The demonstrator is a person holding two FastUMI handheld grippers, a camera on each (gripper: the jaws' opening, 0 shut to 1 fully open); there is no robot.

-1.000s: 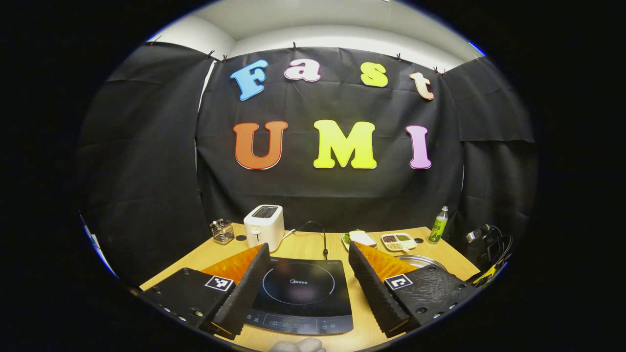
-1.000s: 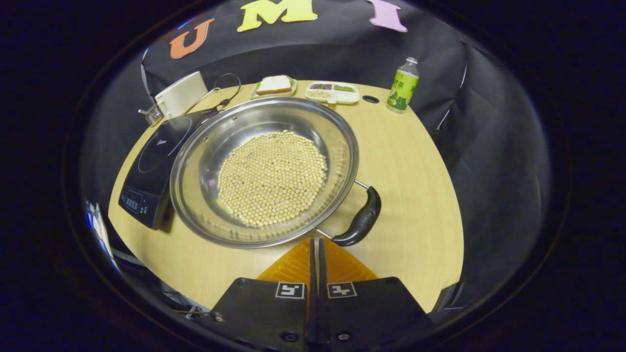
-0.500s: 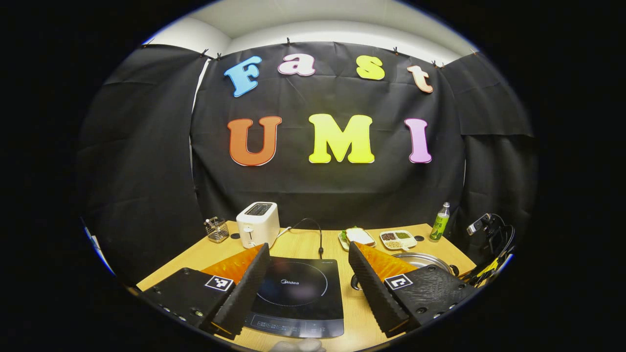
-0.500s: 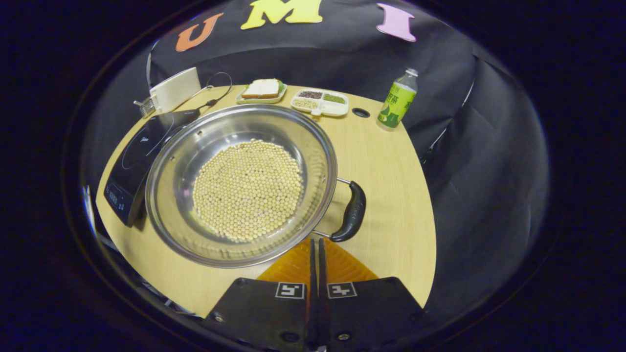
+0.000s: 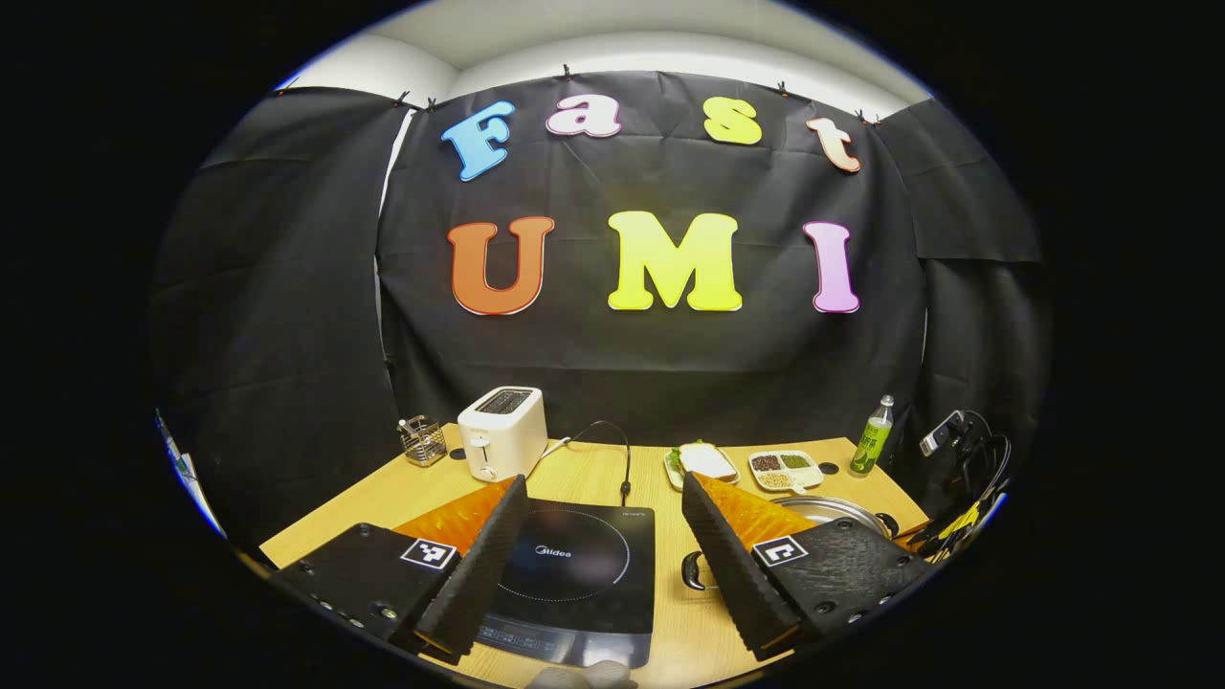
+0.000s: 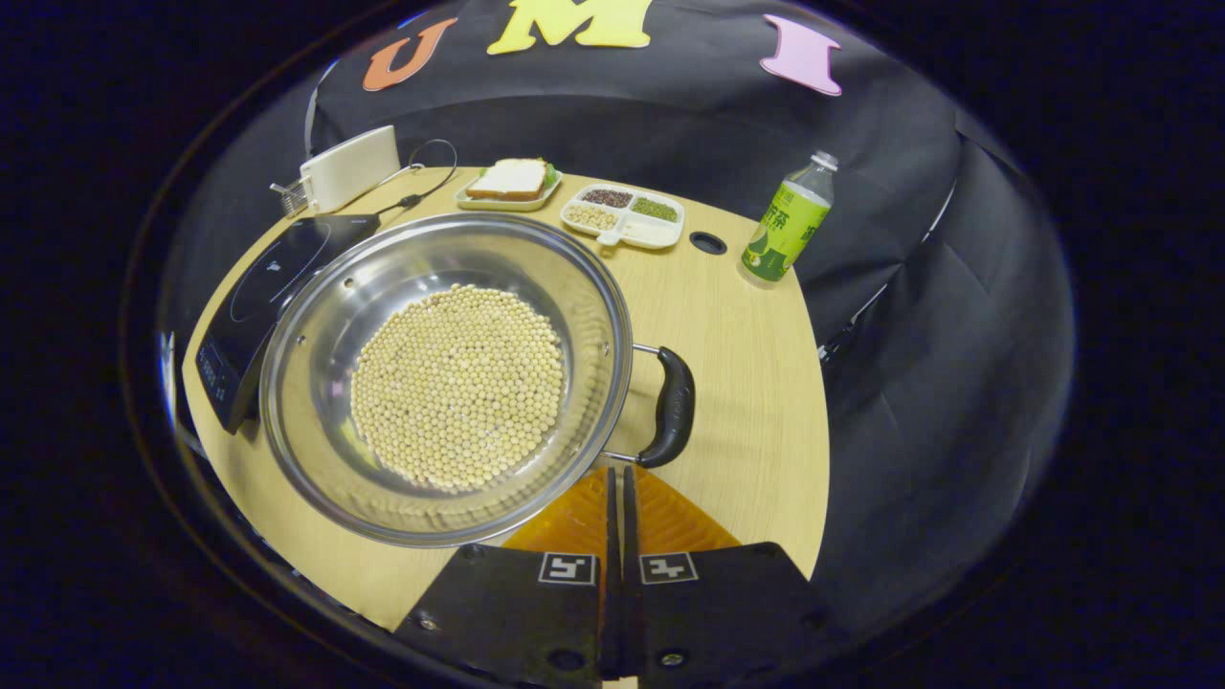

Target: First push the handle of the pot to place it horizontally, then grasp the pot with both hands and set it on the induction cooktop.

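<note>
Right gripper view: beans [image 6: 456, 388] in pot [image 6: 316, 325]; left's view, toaster [image 5: 501, 432].

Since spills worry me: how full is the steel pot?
Far from full: the pot holds a shallow layer of pale beans covering only its flat bottom, with bare steel wall showing above them up to the rim.

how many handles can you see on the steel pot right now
2. One black handle sits on the pot's right side in the right gripper view, near the closed right gripper. The other handle shows in the left gripper view.
</note>
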